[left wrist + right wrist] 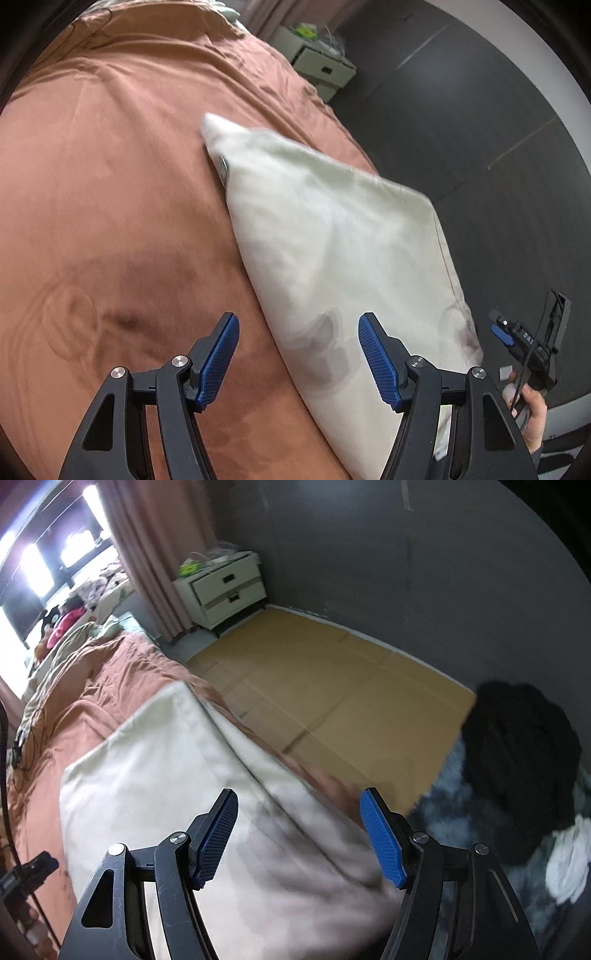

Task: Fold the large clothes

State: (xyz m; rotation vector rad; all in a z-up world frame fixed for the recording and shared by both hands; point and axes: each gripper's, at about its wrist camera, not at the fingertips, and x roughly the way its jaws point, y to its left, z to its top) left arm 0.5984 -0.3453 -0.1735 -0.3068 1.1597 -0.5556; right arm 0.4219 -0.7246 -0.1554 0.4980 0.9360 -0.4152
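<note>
On the rust-brown bedspread (110,184), a folded cream cloth garment (332,240) is lying flat; I'm hovering my left gripper (298,360) and right gripper (299,840) with jaws apart, gripping nothing.

Dark walls (369,535), white nightstand (225,587), pink curtains (155,554)

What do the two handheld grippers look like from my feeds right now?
Both match: the left gripper and the right gripper have black linkage arms with silver pivot pins and blue, finely ribbed finger pads. In the left view, a black cable runs along the right gripper's body.
</note>
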